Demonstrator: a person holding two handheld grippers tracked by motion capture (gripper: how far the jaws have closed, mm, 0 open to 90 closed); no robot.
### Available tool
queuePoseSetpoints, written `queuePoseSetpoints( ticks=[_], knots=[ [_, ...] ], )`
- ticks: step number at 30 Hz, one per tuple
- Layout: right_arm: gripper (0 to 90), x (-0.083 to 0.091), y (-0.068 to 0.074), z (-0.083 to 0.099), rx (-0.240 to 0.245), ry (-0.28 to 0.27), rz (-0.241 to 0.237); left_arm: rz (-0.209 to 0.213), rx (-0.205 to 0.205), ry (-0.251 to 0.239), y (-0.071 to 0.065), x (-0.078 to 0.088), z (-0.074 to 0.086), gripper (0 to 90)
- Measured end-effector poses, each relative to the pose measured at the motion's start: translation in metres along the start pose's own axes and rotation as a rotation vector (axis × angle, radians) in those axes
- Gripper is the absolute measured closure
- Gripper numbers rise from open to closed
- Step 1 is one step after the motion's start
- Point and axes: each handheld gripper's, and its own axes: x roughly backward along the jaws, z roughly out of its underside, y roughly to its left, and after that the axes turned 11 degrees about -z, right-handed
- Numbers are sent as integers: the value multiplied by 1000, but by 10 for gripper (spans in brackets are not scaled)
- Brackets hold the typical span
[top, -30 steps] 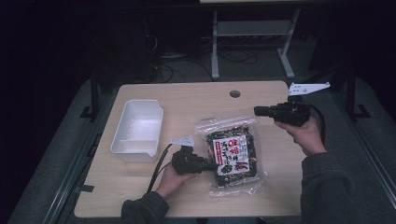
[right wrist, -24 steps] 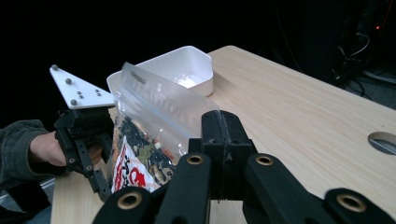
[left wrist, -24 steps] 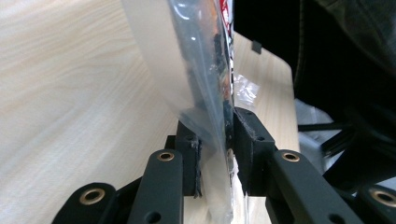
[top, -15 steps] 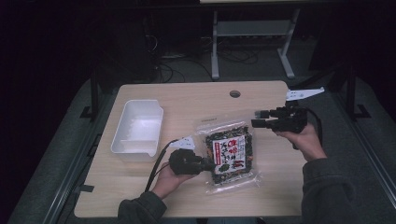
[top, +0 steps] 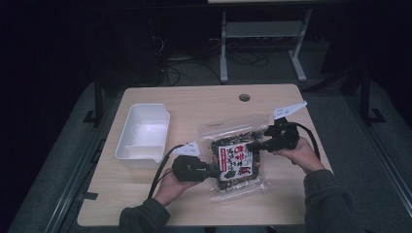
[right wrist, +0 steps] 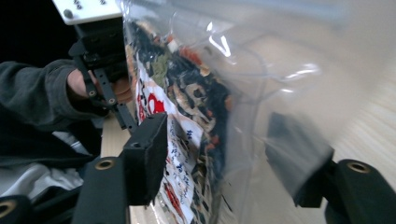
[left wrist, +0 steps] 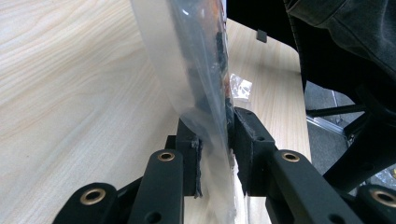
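Light wood table (top: 194,104) with rounded corners and a round cable hole (top: 244,97) near the far edge. A white tub (top: 143,132) sits on its left side, and the snack bag (top: 236,158) is near the middle, lower end touching the top.

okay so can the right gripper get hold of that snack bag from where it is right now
Probably yes. The right gripper has open jaws already straddling the snack bag's clear edge, with nothing between pads and plastic. The left gripper pinches the opposite edge, holding the bag up.
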Motion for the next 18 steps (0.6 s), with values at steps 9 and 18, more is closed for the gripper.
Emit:
queuePoseSetpoints(
  ticks=[9, 18],
  knots=[
    [606, -6, 2, 0, -3, 7, -113, -6, -2, -4, 4, 6, 2, 723],
    [742, -2, 15, 6, 27, -48, -149, -79, -7, -4, 7, 12, 3, 597]
  ],
)
